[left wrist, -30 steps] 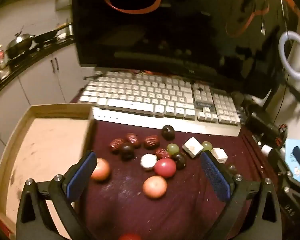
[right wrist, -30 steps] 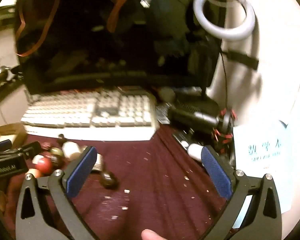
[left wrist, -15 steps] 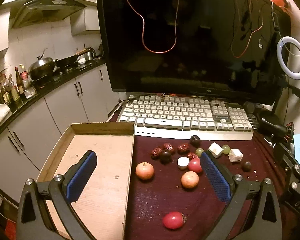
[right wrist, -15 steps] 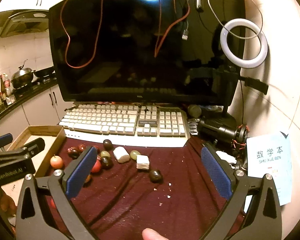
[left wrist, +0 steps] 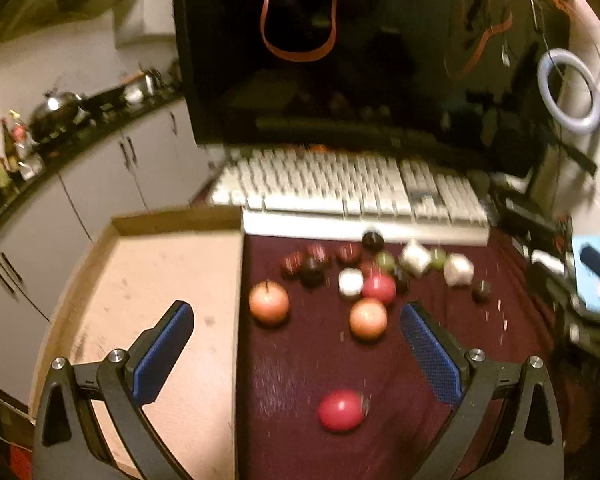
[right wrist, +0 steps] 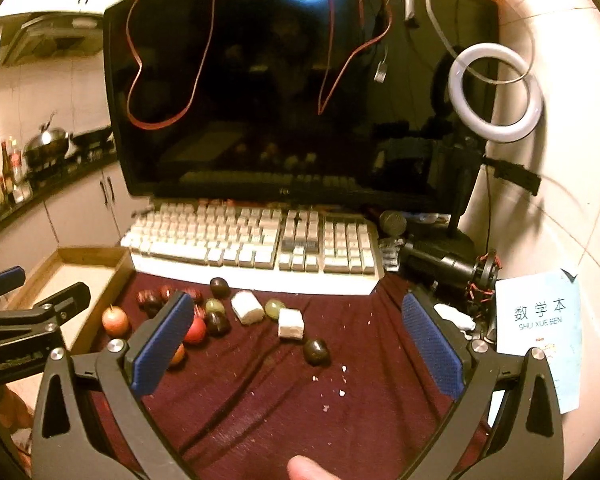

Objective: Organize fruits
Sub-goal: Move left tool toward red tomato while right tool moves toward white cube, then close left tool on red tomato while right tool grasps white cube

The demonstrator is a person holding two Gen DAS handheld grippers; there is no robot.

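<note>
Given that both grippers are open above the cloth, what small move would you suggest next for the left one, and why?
Probably lower the left gripper onto the lone red fruit. It lies nearest, between the open jaws' line, apart from the cluster, so there is room to close on it. The wooden tray sits just left, with no fruit visible in it. The right gripper holds nothing.

A dark maroon woven cloth [right wrist: 260, 392] covers the surface, flecked with white crumbs [right wrist: 342, 392], beside a pale tan shallow wooden tray [left wrist: 148, 280]. On the cloth lie a glossy red round fruit [left wrist: 340, 410], two orange-pink round fruits [left wrist: 269, 303], pale green grapes [right wrist: 275, 308], dark brown-black plums [right wrist: 315, 351] and chalky white cubes [right wrist: 291, 323]. Both black claws carry blue textured pads [right wrist: 432, 346], and the keyboard [right wrist: 256, 240] is cream-white with grey keys.
</note>
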